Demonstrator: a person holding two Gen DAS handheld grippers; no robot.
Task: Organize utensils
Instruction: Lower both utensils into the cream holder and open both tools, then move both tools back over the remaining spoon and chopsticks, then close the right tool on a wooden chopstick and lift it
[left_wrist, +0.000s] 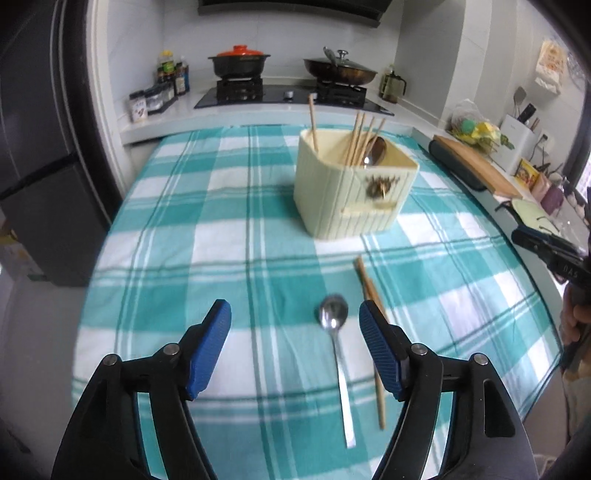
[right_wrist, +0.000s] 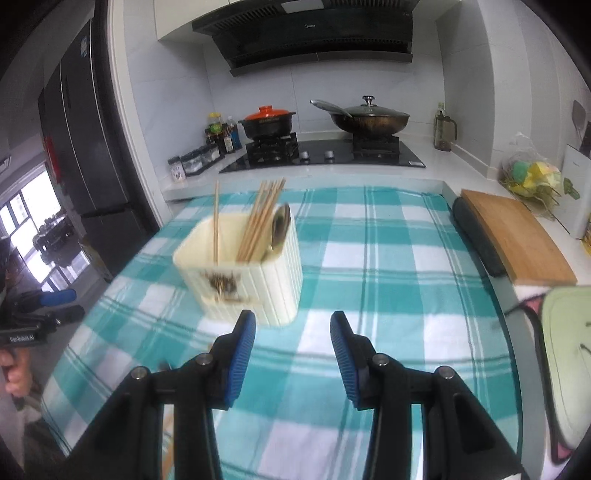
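A cream ribbed utensil holder (left_wrist: 354, 188) (right_wrist: 243, 273) stands on the teal checked tablecloth (left_wrist: 221, 229) (right_wrist: 388, 266), holding several wooden chopsticks (left_wrist: 360, 138) (right_wrist: 262, 218) and a dark spoon. A metal spoon (left_wrist: 338, 354) lies on the cloth in front of it, bowl toward the holder, with a pair of wooden chopsticks (left_wrist: 371, 295) just to its right. My left gripper (left_wrist: 295, 321) is open above the cloth, the spoon's bowl between its blue pads but untouched. My right gripper (right_wrist: 293, 332) is open and empty, just in front of the holder.
Behind the table runs a counter with a stove (right_wrist: 321, 155), a black pot with an orange lid (right_wrist: 267, 123) and a lidded wok (right_wrist: 369, 120). A wooden cutting board (right_wrist: 517, 236) lies on the right counter. A dark fridge (left_wrist: 40, 166) stands at the left.
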